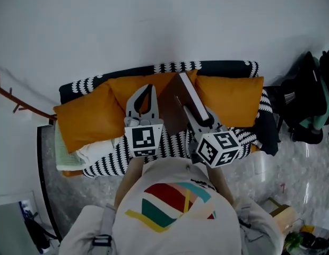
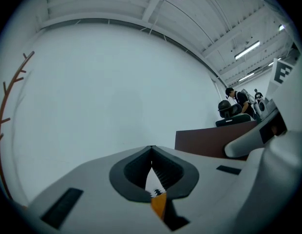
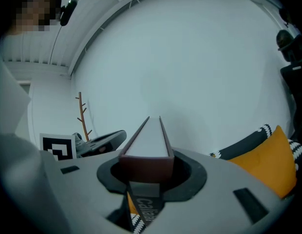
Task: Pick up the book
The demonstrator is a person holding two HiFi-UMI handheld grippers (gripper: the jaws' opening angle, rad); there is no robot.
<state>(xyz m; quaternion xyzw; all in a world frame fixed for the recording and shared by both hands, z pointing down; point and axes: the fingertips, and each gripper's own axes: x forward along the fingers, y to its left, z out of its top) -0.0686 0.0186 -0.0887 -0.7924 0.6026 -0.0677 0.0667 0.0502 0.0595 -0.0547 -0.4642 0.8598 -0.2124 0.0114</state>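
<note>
1. Book [image 1: 191, 95] stood on edge above the sofa [image 1: 114, 158], one end clamped between the right gripper's [image 3: 146, 168] jaws.
2. Left gripper [image 2: 152, 152] held nothing, jaws tip to tip.
3. Hardback seemed stiff and weighty; gripped at one end it might sag, so a deep bite near the spine looked safest.

Book [image 3: 148, 143]: matt dark-brown cover, smooth white paper page block; cushions [image 1: 228, 97]: plain orange cloth; throw [image 1: 119, 155]: black-and-white patterned woven cloth; left gripper [image 2: 152, 152] and right gripper [image 3: 147, 165]: smooth matt grey plastic, dark ribbed pads [image 2: 163, 175]; floor [image 1: 292, 169]: glossy marbled stone.
</note>
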